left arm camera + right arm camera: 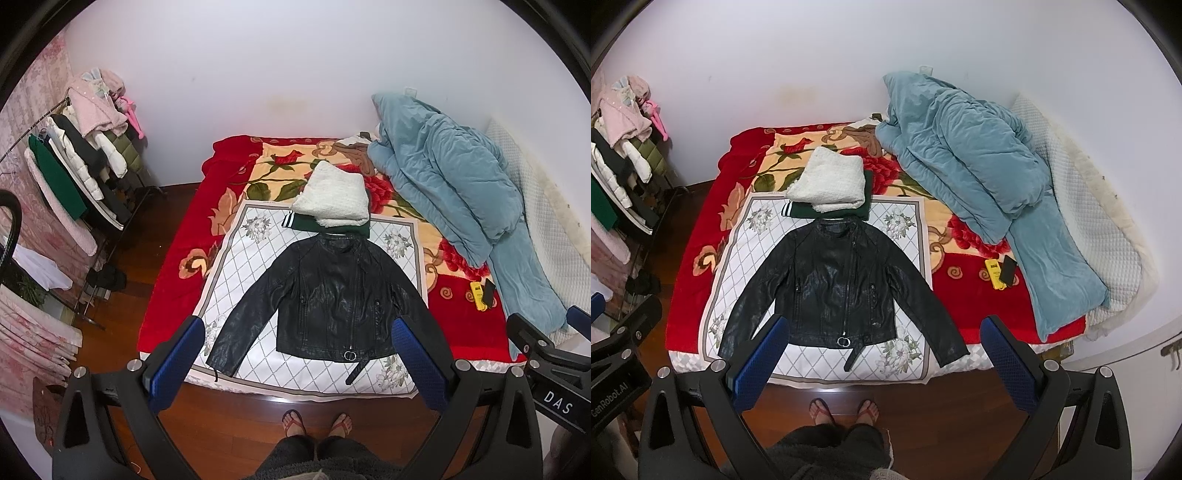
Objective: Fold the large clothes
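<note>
Over on the bed (166, 295), a black leather jacket (332, 295) is lying face up on a white diamond-print cloth (251, 243), sleeves angling out to both sides, asymmetric zip closed, belt tab with a silver ring buckle (349, 355) hanging at the hem. Both tools are hovering well above the near edge of the bed, holding nothing: the left claw (299, 363) is sitting wide apart with its blue textured pads showing, and the right claw (884, 360) is spread just as wide.

Looks to me like the fold hasn't started. My take for doing it well: each claw should be pinching a cuff or a shoulder seam and bringing the sleeves across the chest first, then lifting the hem up toward the collar. Leather like this is probably stiff and a bit slick, so I'd be grabbing at seams rather than flat panels, and pressing each crease down because it'll likely want to spring back.

Behind the collar a folded fluffy white knit (334, 201) is resting on a folded dark green garment (314, 221) with striped trim. A puffy blue quilt (443, 184) is bunched up on the right of the red floral blanket (229, 177).
</note>
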Demonstrator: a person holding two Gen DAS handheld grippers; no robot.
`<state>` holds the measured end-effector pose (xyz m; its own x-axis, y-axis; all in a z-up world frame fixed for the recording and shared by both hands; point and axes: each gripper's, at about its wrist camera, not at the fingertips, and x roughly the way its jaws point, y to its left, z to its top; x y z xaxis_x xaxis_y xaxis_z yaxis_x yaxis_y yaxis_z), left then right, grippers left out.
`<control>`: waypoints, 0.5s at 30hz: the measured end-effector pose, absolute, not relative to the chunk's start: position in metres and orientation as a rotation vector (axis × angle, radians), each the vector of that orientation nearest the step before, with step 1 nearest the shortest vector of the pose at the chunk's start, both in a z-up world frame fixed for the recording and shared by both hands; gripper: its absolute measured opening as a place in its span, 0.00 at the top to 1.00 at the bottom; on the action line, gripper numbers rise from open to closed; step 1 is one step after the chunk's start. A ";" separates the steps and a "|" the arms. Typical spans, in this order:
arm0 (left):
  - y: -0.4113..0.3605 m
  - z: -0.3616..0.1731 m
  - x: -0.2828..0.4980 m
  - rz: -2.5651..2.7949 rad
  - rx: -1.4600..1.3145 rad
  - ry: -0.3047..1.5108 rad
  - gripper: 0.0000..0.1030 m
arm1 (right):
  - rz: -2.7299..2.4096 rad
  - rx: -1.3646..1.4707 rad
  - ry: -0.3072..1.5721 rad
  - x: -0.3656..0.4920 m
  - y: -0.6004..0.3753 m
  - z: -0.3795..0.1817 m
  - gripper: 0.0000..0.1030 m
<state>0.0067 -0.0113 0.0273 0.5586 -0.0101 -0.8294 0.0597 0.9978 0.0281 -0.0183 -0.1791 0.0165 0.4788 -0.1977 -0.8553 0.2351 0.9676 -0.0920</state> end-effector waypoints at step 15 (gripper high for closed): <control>-0.014 0.029 0.011 -0.048 0.054 0.980 0.00 | -0.266 0.041 1.041 -0.013 -0.178 0.014 0.00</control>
